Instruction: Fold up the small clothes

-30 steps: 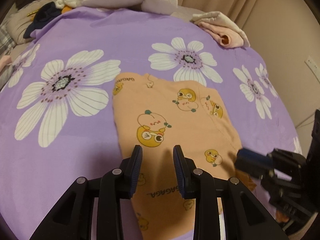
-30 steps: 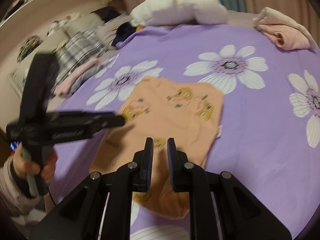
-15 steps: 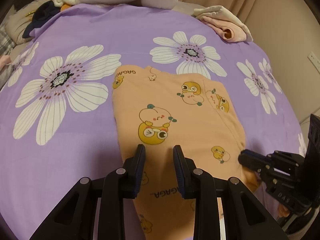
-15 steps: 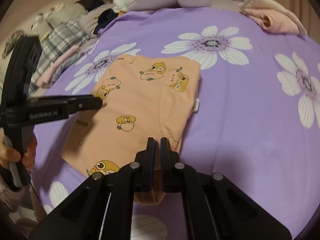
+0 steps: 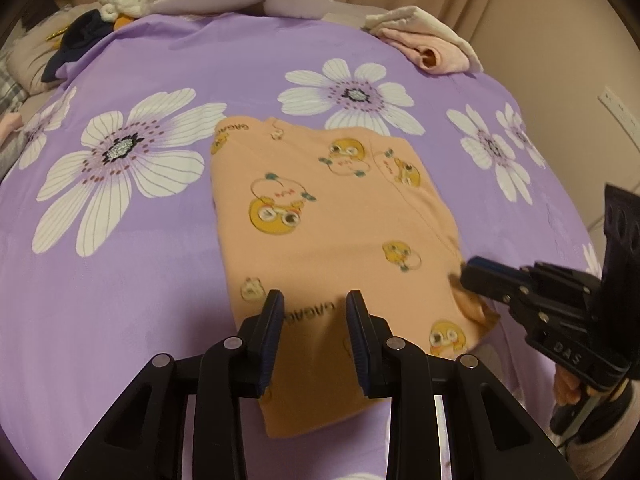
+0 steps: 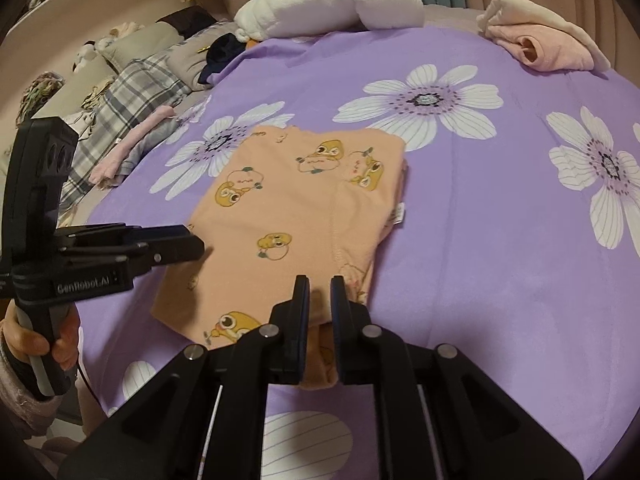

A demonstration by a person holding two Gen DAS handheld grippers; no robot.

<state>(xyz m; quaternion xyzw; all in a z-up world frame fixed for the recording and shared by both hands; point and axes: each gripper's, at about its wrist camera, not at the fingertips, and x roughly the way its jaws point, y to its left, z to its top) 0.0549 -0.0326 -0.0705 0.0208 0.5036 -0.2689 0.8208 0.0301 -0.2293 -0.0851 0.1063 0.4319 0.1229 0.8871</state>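
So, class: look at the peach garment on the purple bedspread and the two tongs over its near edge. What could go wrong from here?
1. The right tongs have just been opening a little at the garment's bunched near corner; the layers there might spring apart.
2. The left tongs stand open over the near edge; closing there may catch the bedspread too.
3. Uneven pulls could skew the fold.

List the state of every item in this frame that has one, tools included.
orange garment: folded, lying flat on the purple sheet.
pink garment: folded, at the far edge of the sheet.
white plush bundle: lying at the far edge.
left tool: open above the garment's near edge, nothing gripped.
right tool: narrow gap, just been opening, over the garment's near right corner; fabric contact unclear.
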